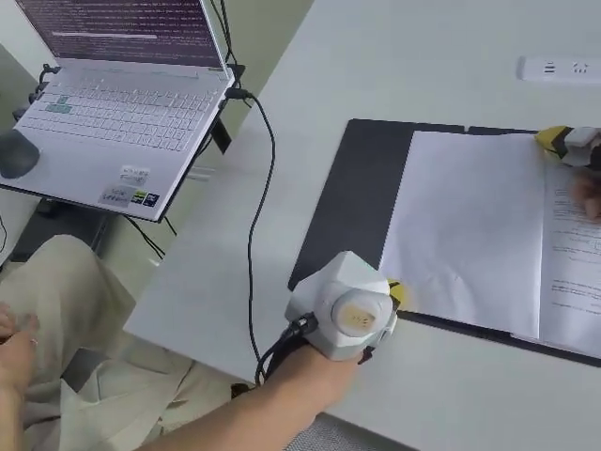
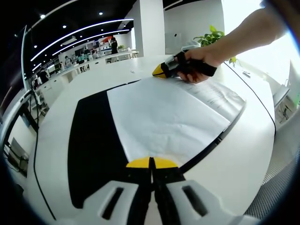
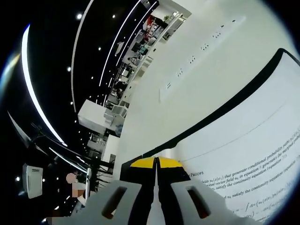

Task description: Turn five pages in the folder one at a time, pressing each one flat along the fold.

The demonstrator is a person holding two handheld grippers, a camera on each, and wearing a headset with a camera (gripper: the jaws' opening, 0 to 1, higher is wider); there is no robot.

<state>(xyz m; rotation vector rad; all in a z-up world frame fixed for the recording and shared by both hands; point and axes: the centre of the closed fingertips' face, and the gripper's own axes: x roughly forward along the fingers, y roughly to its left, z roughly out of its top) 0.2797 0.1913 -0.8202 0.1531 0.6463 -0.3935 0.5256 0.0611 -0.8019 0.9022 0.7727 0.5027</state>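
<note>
While the folder [image 1: 347,207] lay open on the surface [image 1: 423,56], one blank page [image 1: 470,225] turned left, the left gripper [image 2: 151,163] and right gripper [image 3: 156,163], both clenched empty, rested at its edges, so the count of pages turned was untellable.

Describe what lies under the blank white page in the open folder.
The black folder cover shows left of the blank white page, running under it. Whether more sheets lie beneath is hidden.
</note>
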